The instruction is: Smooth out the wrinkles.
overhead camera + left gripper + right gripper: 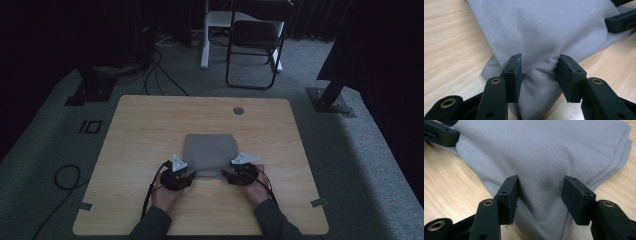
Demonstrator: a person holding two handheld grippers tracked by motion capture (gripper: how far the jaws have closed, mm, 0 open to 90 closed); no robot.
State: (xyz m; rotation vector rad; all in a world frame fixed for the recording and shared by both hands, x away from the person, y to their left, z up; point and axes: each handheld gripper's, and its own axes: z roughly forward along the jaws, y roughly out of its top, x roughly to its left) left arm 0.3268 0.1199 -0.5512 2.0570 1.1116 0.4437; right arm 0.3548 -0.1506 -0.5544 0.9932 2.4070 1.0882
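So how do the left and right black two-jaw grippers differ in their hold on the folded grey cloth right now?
The left gripper sits at the near left corner of the folded grey cloth; the right gripper sits at its near right corner. The left gripper's pads touch a bunched ridge of fabric; the right gripper's pads stand beside flatter cloth, contact unclear. Both straddle the cloth on the wooden table.

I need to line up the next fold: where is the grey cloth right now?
The grey cloth lies folded at the table's middle in the high view, its near corners between the left gripper and right gripper.
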